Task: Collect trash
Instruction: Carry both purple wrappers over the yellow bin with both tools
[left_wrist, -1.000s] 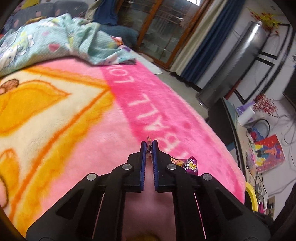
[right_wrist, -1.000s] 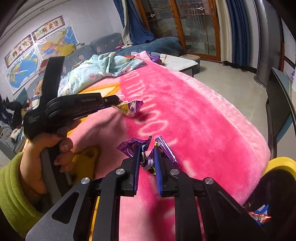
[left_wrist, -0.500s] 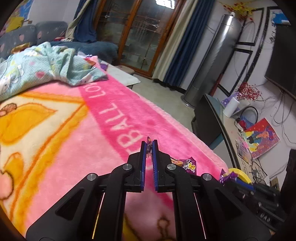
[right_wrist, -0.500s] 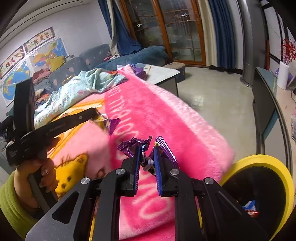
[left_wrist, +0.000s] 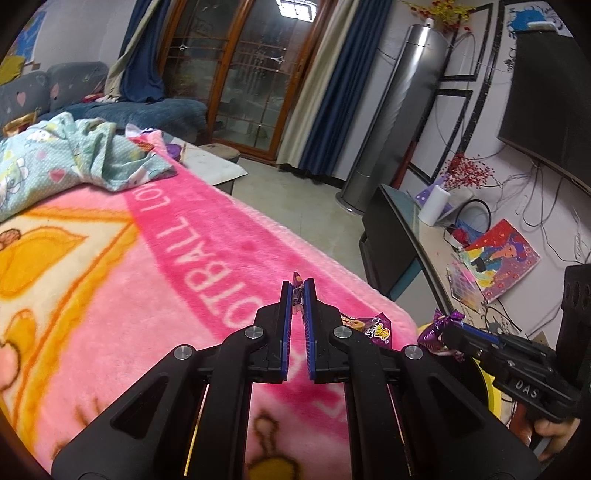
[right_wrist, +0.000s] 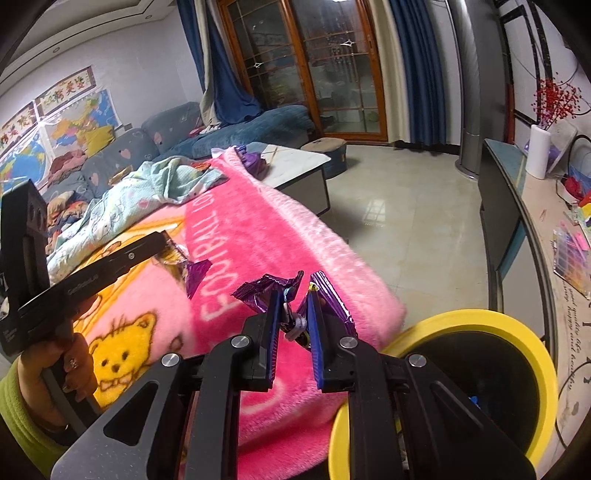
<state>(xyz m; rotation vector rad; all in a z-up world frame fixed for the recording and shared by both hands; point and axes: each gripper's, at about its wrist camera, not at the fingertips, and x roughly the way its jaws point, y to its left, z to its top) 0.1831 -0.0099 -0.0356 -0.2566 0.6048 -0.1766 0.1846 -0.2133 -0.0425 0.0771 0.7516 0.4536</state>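
The left gripper is clamped nearly flat on a thin foil wrapper, held above the blanket near its right edge. In its own view only a sliver of foil shows between the pads, with a printed corner emerging beside the right finger. The right gripper is closed on a crumpled purple wrapper, held over the blanket's right corner, just beside the yellow bin.

Handling, as judged: both wrappers are very light, thin and limp, with a slick foil surface. They do not break, but can slide out of a loose pinch or cling to the pads on release. Grip the bunched middle, not a loose corner.

View differences: the left wrist view shows the purple wrapper only as a small tuft at the right gripper's tip, and little of the bin. The right wrist view shows the open bin mouth with coloured scraps inside, the left wrapper hanging below its gripper, and the person's left hand in a green sleeve.
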